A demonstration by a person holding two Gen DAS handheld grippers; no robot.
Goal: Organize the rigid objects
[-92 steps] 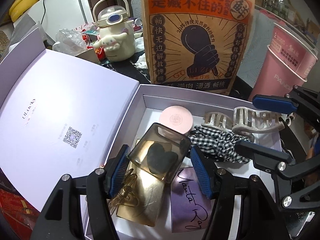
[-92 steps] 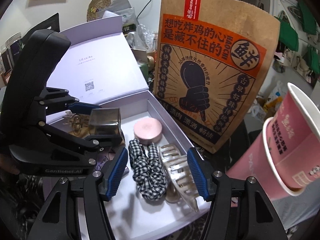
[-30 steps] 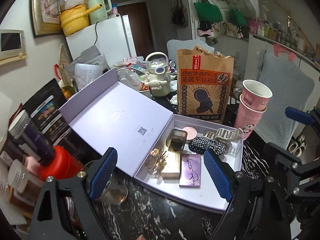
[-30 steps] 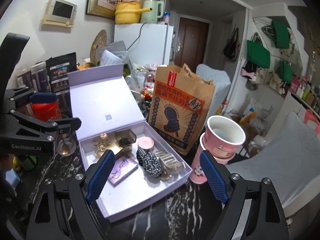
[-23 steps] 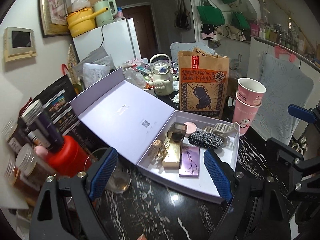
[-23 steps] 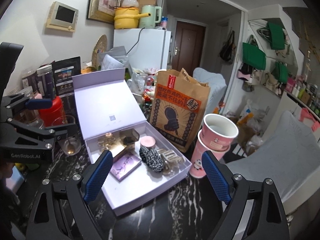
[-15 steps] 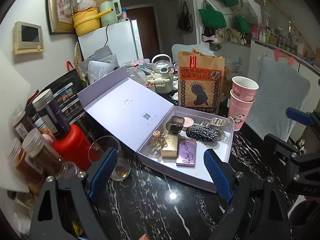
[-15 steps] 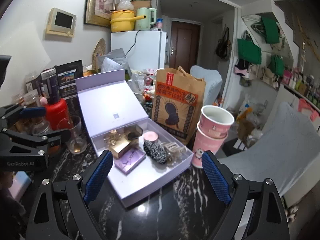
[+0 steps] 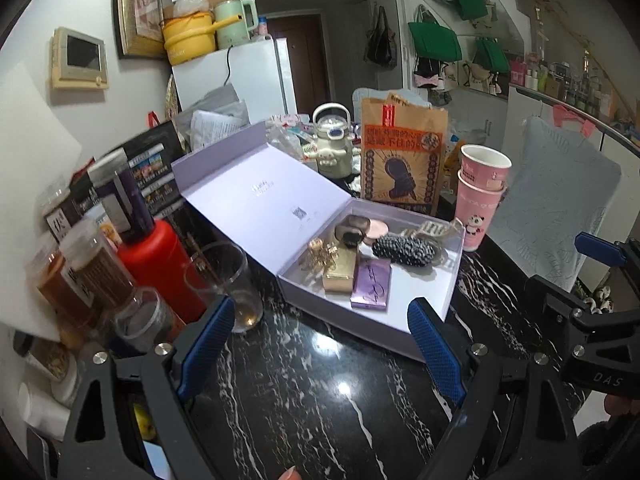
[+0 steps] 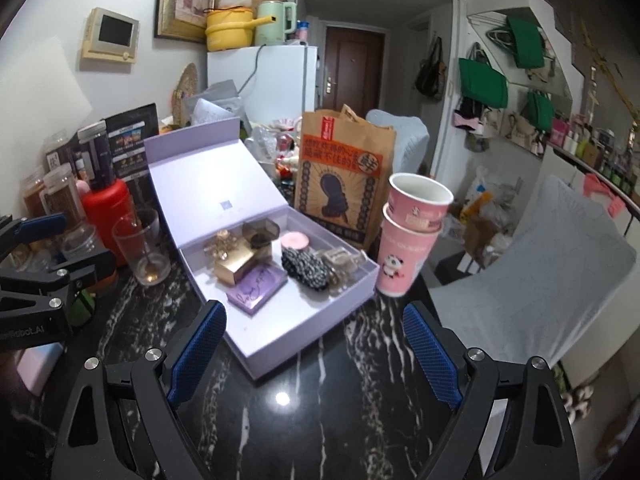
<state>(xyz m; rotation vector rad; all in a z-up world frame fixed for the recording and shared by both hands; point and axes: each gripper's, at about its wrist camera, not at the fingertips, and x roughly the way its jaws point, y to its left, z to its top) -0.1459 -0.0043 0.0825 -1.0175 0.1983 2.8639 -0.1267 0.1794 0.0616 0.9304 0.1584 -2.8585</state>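
The black marbled surface (image 10: 320, 392) carries everything, and its crowding is the main hazard. The lavender box (image 10: 304, 344) lies open at its middle, the lid (image 10: 200, 184) leaning back toward ten o'clock. If that lid is swung shut carelessly, it could pinch whatever stands proud inside, or the whole box could skid on the glossy stone.

At one o'clock of the box stands a tall paper bag (image 10: 344, 176), and at three o'clock, just beside the box's corner, two stacked pink cups (image 10: 408, 240). These look light and top-heavy; I judge a sideways sweep of the right tongs (image 10: 316, 344) would tip them first. At nine o'clock a drinking glass (image 10: 140, 244) and a red bottle (image 10: 105, 216) sit near the left tongs (image 9: 318, 344), so a wide reach there risks a knock or breakage.

Inside the box, the task's things lie packed toward the far half: a purple palette (image 10: 258, 286), a gold case (image 10: 236, 262) touching it, a checked scrunchie (image 10: 306, 268), a pale claw clip (image 10: 342, 260), a smoky square box (image 10: 262, 234), a pink compact (image 10: 295, 242) and a gold hair ornament (image 10: 221, 245). The ornament and clip look likely to snag or slide under a glancing touch.

Both tongs hover spread wide and empty, well short of the box.
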